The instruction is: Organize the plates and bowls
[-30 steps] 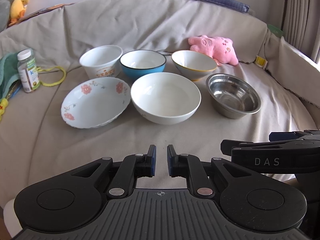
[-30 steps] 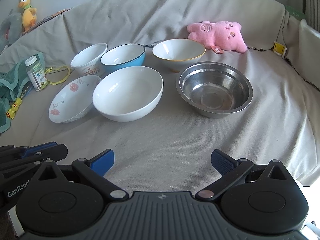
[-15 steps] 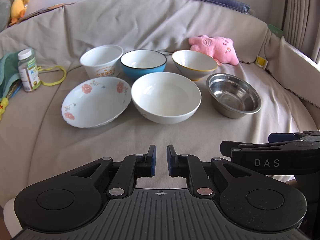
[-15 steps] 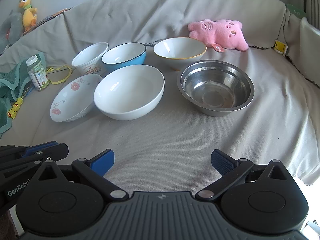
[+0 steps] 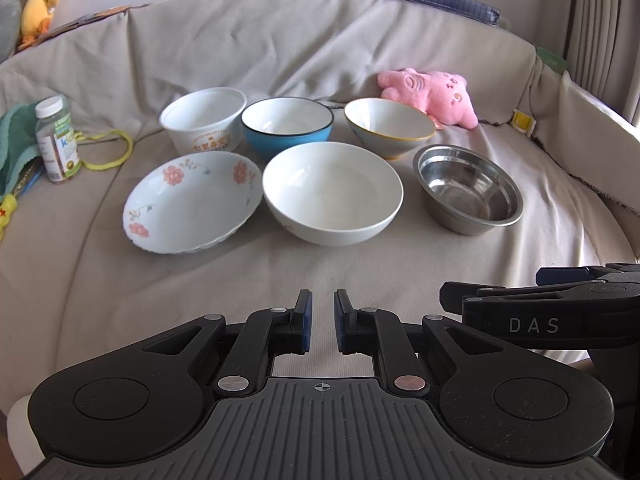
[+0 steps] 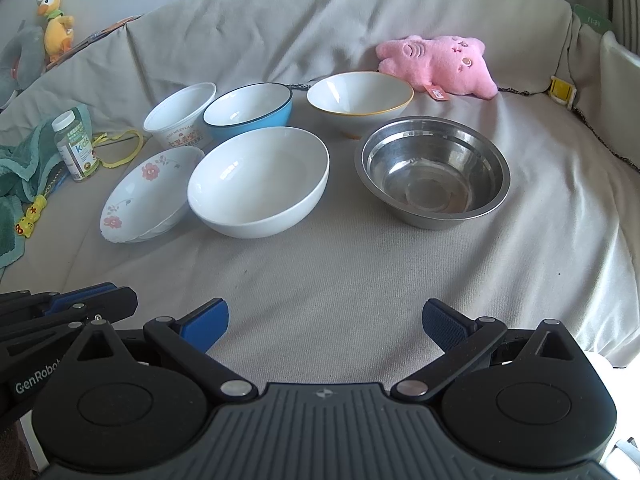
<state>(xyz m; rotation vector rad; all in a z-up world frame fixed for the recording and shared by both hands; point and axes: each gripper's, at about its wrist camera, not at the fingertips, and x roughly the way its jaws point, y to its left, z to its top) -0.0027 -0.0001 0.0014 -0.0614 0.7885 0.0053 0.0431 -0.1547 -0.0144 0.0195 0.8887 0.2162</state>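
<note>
Ahead of both grippers, six dishes sit in two rows on a beige cloth-covered couch (image 5: 320, 272). The left gripper (image 5: 320, 326) hovers above the cloth with its blue pads drawn nearly together, only a narrow slit between them and nothing held. The right gripper (image 6: 325, 326) has its jaws spread wide and empty.

Straight ahead of the left gripper is the large white bowl (image 5: 333, 194); to its left, rim just beside rim, lies the flowered plate (image 5: 192, 200), tilted slightly. The steel bowl (image 5: 468, 188) sits ahead and to the right, standing apart from the white bowl. From the right gripper, that steel bowl (image 6: 432, 170) is the nearest dish, just right of straight ahead.

In the farther row, from left to right, stand the white printed cup bowl (image 5: 204, 122), the blue bowl (image 5: 287, 124) and the yellow-rimmed bowl (image 5: 390, 126). All six are upright and none is stacked.

Beyond the yellow-rimmed bowl lies a pink plush toy (image 5: 430, 94). Far to the left a vitamin bottle (image 5: 56, 140) stands beside a green towel (image 6: 20, 164) and a yellow cord (image 5: 108, 148).
</note>
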